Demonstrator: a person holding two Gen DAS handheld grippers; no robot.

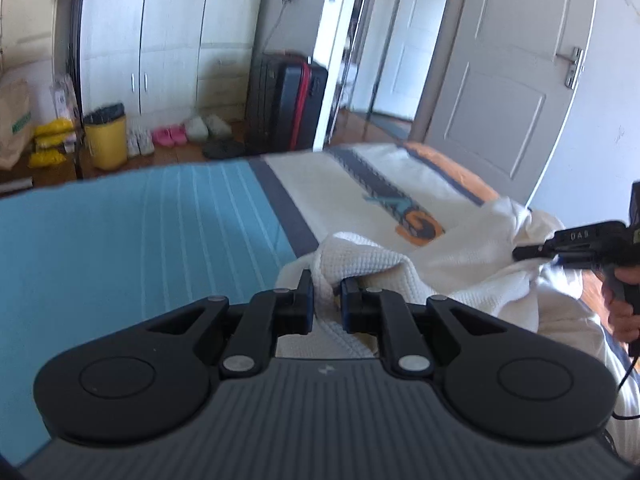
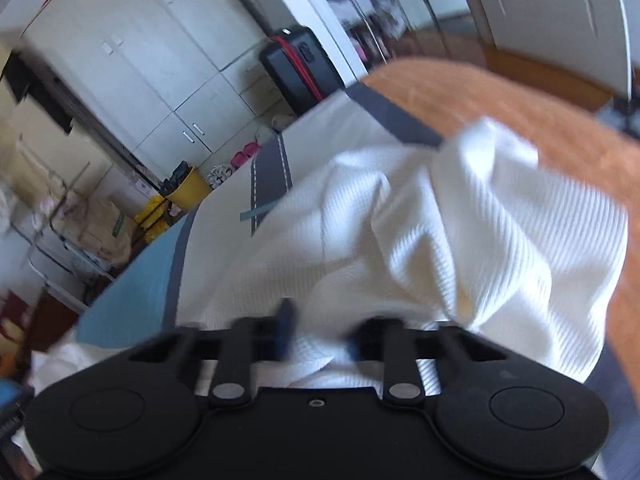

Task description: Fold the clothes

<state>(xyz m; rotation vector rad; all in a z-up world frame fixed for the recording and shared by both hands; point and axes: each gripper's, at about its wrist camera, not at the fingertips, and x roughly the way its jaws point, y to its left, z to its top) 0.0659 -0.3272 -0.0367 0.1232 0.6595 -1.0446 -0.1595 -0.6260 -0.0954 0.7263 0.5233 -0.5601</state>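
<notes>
A white waffle-knit garment (image 1: 400,272) lies crumpled on the bed, over the cream part of the bedspread (image 1: 360,184). My left gripper (image 1: 327,294) is shut on a raised fold at the garment's near left edge, with cloth bunched between its fingers. At the right edge of the left wrist view, a person's hand holds my right gripper (image 1: 532,251), whose tips are pinched on the garment's far right side. In the blurred right wrist view, the right gripper (image 2: 322,336) has the white garment (image 2: 460,220) between its fingers, with folds heaped just ahead.
The bedspread has a blue striped panel (image 1: 140,220) on the left and an orange band (image 2: 500,96) on the right. Beyond the bed's far edge stand a black suitcase (image 1: 288,104), a yellow bin (image 1: 106,140), shoes (image 1: 172,134), a white wardrobe (image 1: 160,40) and an open door (image 1: 512,80).
</notes>
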